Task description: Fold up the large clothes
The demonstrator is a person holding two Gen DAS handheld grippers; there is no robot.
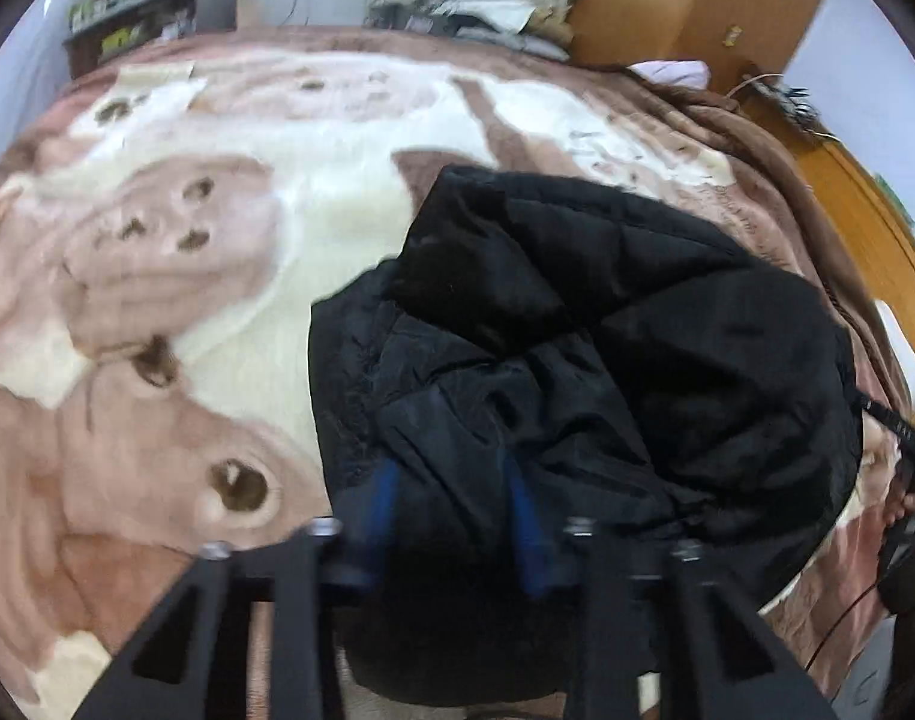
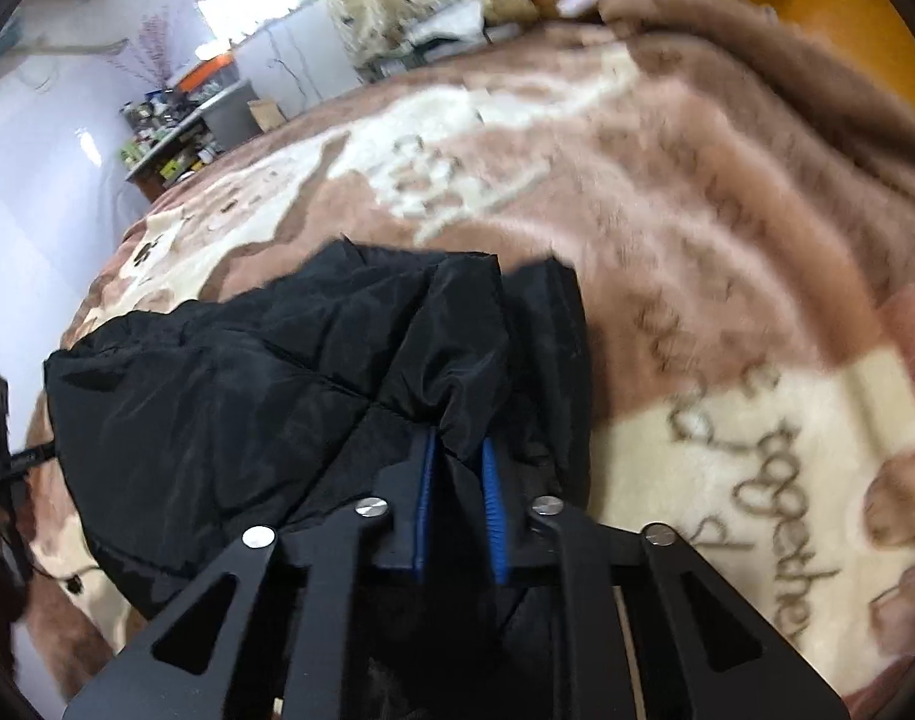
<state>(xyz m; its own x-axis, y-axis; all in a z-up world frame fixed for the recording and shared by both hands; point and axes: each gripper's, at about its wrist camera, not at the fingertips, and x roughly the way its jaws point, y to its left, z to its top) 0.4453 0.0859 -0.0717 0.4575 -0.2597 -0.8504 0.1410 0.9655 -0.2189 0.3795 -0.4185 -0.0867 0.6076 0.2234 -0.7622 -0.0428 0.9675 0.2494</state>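
Pinching the black jacket [image 2: 313,372] on the bed [image 2: 667,192], your right tongs [image 2: 460,468] and apparently left tongs [image 1: 451,480] gather it for folding.

The brown and cream blanket [image 2: 727,252] carries cursive brown lettering on its cream patch, and there the word "together" [image 2: 775,516] can be read. The other written lines beside it are too blurred to make out. Labels on the distant shelf goods are illegible.

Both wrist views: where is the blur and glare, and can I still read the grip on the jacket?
Left wrist: motion-smeared throughout, gripper pads faint against the black jacket. Right wrist: blanket streaked, window blown out, blue pads sharp, pinching a jacket fold.
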